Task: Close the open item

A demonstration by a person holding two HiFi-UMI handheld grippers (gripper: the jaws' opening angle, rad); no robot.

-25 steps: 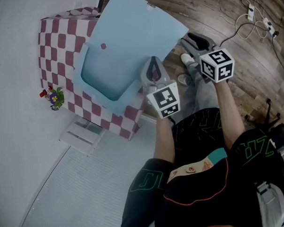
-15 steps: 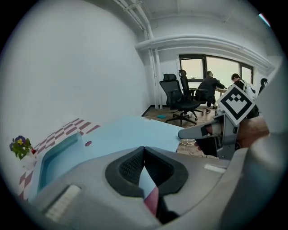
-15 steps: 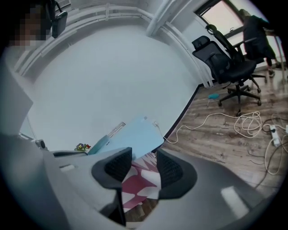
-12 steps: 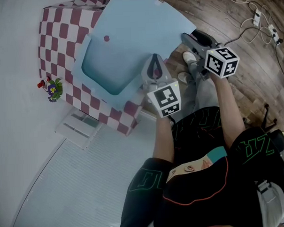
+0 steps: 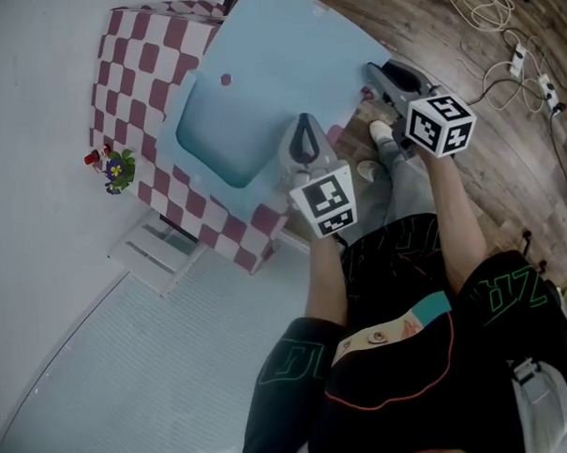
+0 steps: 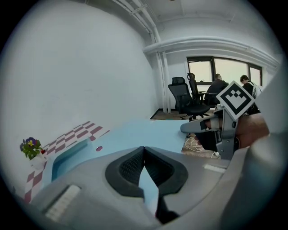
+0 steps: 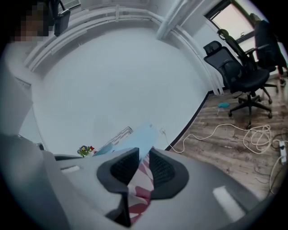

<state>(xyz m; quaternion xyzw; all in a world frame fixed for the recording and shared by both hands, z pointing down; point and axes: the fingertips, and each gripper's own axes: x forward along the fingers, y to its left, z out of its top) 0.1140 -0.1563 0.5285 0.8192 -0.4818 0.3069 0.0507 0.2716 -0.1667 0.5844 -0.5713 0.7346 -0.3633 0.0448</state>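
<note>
Lid stands open over the box, so we set the right gripper, jaws closing empty, on its edge and lower gently; left gripper is pinched shut.

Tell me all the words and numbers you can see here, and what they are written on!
No word or number here reads clearly.
Green outlined marks on the person's black clothing: letter-like, too warped to read.
Two marker cubes: black-and-white square patterns, not writing.
Red-and-white checkered cabinet and its blue door: no writing.
</note>
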